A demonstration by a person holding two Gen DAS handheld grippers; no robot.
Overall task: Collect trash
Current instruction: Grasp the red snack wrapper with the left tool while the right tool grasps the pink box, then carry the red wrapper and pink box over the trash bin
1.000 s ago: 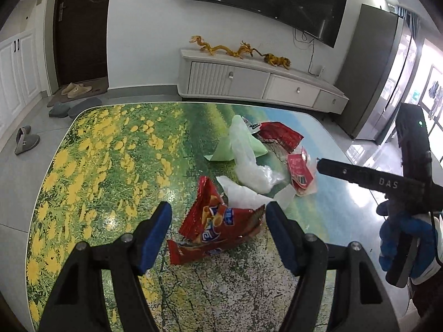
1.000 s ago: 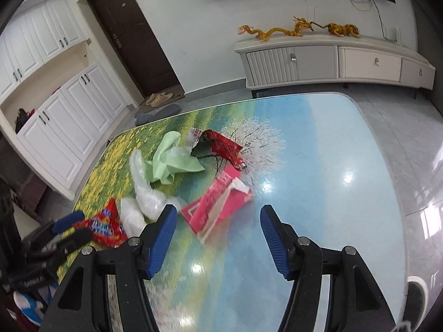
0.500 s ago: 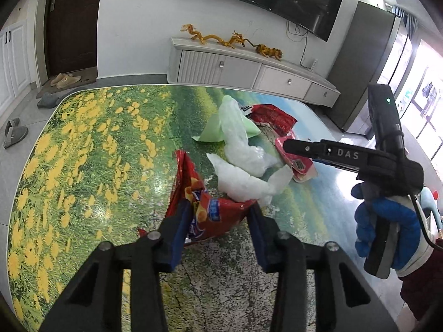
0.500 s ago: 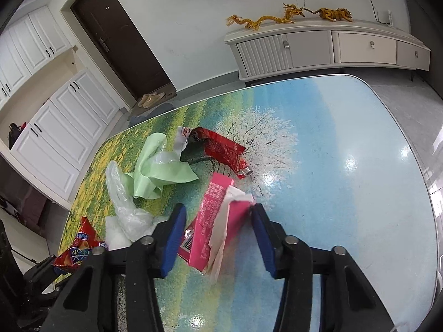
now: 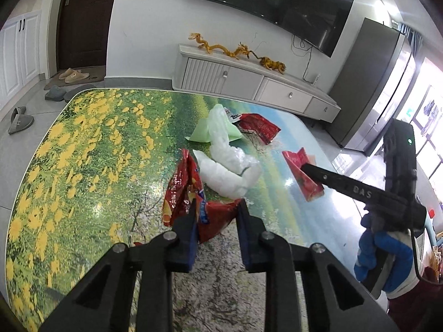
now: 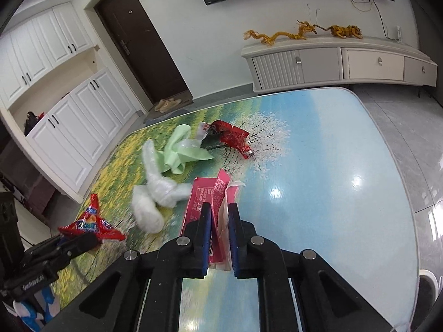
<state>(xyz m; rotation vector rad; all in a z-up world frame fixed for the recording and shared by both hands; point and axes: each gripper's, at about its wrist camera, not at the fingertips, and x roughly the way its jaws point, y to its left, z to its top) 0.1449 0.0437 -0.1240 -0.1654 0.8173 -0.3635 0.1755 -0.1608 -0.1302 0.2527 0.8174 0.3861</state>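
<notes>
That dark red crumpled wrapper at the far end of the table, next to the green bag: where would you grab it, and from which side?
Probably by the raised, crumpled body of the dark red wrapper, coming from the near side, over bare table. Its middle humps up off the surface, so the jaws could close across a fold. Its left end lies against the green bag, so coming in from there risks catching both.

Colours of the litter on a printed table.
The table [image 5: 83, 149] showed yellow flowers, green meadow and blue sky; a red chip bag [image 5: 191, 193], pink wrapper [image 6: 210, 193], pale green plastic bag [image 6: 180, 152] and white plastic [image 5: 224, 177].
</notes>
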